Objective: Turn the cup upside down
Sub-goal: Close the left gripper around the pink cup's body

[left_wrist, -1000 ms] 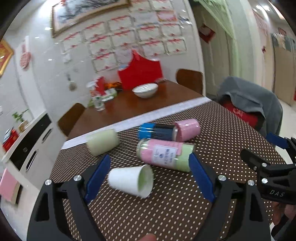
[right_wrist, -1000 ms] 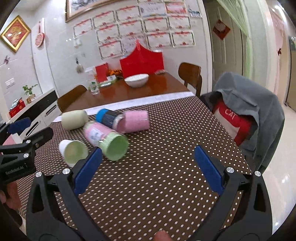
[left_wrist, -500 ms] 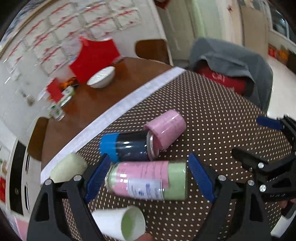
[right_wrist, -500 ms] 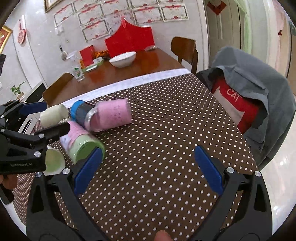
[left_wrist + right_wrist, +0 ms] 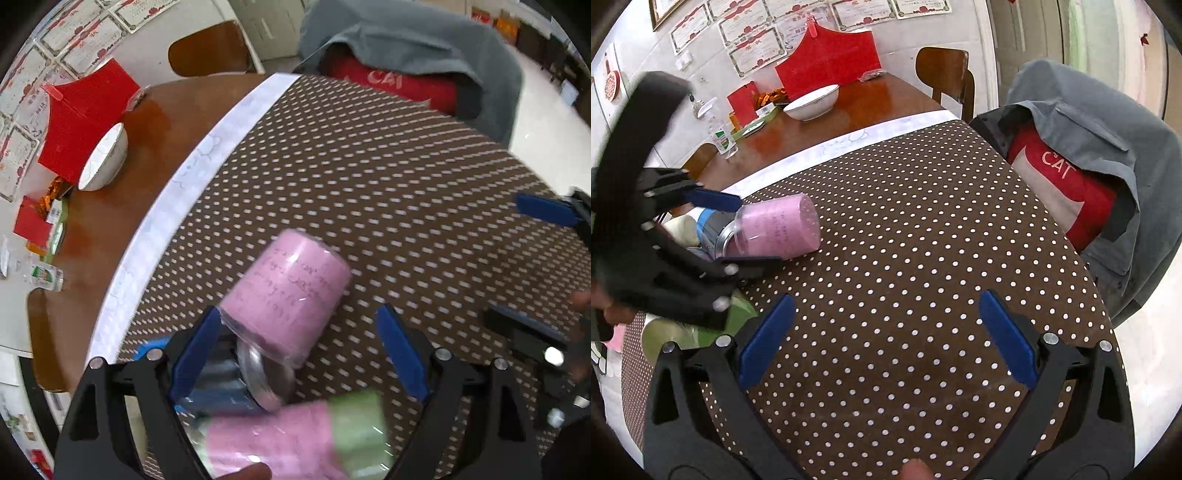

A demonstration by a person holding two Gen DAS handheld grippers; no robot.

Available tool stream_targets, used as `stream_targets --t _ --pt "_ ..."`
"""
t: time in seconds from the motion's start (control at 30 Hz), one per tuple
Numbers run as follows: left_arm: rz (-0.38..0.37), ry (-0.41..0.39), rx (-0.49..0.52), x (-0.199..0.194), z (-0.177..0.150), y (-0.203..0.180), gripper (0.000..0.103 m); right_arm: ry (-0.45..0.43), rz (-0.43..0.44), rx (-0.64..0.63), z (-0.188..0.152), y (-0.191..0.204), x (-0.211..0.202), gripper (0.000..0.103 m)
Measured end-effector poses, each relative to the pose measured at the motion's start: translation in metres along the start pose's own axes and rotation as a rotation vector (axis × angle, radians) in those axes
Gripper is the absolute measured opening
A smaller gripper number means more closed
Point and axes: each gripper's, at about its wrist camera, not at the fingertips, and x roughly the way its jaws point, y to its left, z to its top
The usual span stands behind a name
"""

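A pink cup (image 5: 291,291) lies on its side on the brown dotted tablecloth (image 5: 388,177). My left gripper (image 5: 299,350) is open above it, its blue fingers on either side of the cup's open end, apart from it. A blue cup (image 5: 218,384) and a pink-and-green cup (image 5: 295,439) lie just below. In the right wrist view the pink cup (image 5: 775,230) lies at the left, with the left gripper (image 5: 713,229) around it. My right gripper (image 5: 882,339) is open and empty over bare cloth.
A pale green cup (image 5: 681,229) lies behind the blue cup (image 5: 707,225). A white bowl (image 5: 810,101) and red card stand (image 5: 827,66) sit on the far wooden table. A chair with a grey jacket (image 5: 1108,147) stands at the right.
My left gripper has moved forward over the cups and now straddles the pink cup. The white paper cup has dropped out of its view. The right gripper has barely moved.
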Motion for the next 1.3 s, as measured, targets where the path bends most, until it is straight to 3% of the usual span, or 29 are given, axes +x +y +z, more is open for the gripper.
stream_targets --t 0.13,0.37,0.67,0.77,0.87,1.3 --pt "-0.021 0.045 -0.003 0.011 0.011 0.009 0.085 -0.005 0.0 0.013 0.003 -0.006 0.0 0.097" --pt "0.053 0.077 0.139 0.02 0.016 0.0 0.085 -0.011 0.006 0.022 0.004 -0.01 -0.001 0.097" --pt "0.066 0.117 0.251 0.044 0.038 -0.016 0.085 -0.012 0.005 0.037 0.002 -0.012 -0.002 0.097" --pt "0.056 0.114 0.265 0.052 0.041 -0.017 0.085 -0.012 0.002 0.038 0.002 -0.013 -0.002 0.097" --pt "0.064 0.112 0.259 0.058 0.038 -0.017 0.07 -0.013 -0.001 0.044 0.002 -0.015 -0.002 0.097" --pt "0.07 0.022 0.202 0.03 0.021 -0.02 0.065 -0.011 -0.019 0.057 0.001 -0.02 0.004 0.097"
